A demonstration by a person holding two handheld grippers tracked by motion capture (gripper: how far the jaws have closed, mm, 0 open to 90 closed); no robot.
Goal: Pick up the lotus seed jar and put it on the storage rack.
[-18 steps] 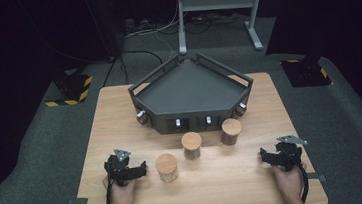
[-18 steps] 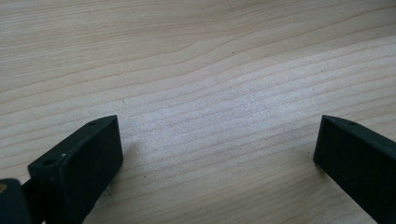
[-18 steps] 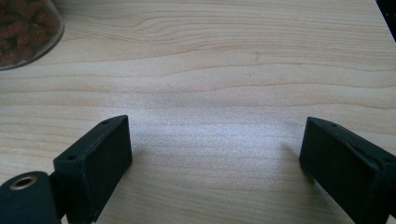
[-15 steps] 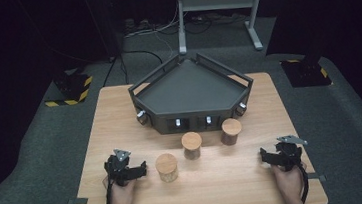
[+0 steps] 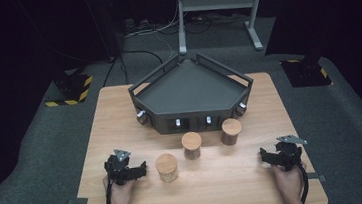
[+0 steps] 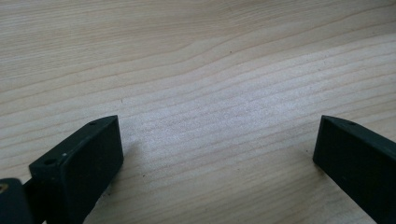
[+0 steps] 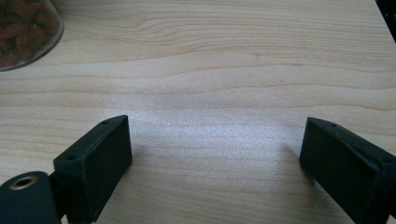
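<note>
Light wooden rectangular table (image 5: 119,108), standing on dark grey carpet, all four edges in the high view. Bare board runs along the near edge between the two hands, and down the left and right margins.

Dark grey five-sided metal tray with raised rails (image 5: 143,98): far centre of the table, its pointed end away from the person, its flat front face toward the jars. Room remains on the wood at both its sides.

Three short round jars with cork-coloured lids, upright, in a loose diagonal row before the tray:
- near-left jar (image 5: 166,167), just beside the left gripper, apart from it;
- middle jar (image 5: 191,145), near the tray front;
- far-right jar (image 5: 231,131), closest to the tray's right front corner.
The jars stand apart from one another, with gaps between.

Left gripper (image 5: 142,167): black, held low at the near-left of the table, pointing toward the near-left jar. In the left gripper view its jaws stand wide apart over bare wood grain, nothing between them.

Right gripper (image 5: 263,153): black, held low at the near-right, well apart from every jar, open wood around it. In the right gripper view its jaws are spread, nothing between them; a clear glass jar wall with brown contents (image 7: 25,30) sits at the upper left corner, well off.
</note>
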